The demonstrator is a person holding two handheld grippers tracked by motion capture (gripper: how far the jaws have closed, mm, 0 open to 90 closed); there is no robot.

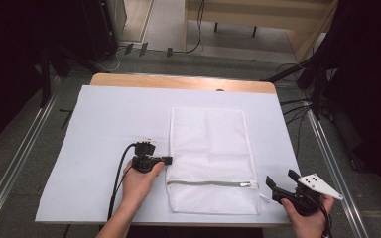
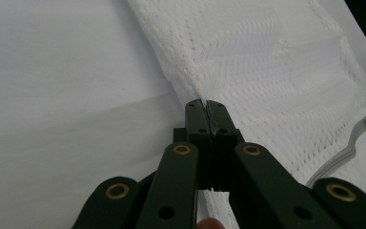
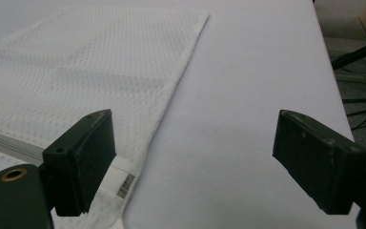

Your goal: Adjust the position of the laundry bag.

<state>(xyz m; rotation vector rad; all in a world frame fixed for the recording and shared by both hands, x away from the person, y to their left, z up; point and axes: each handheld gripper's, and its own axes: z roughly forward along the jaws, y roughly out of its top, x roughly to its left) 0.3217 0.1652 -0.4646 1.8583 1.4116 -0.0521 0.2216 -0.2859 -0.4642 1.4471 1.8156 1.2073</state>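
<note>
The left tongs pinched the mesh bag's left edge, seemingly to anchor it, while the right tongs waited wide open and empty by the zipper.

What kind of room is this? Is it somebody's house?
Probably not a house; it looks like a lab or recording studio. The table has a plain white sheet, metal rails run along the floor, and cables trail beside dark stands.
</note>
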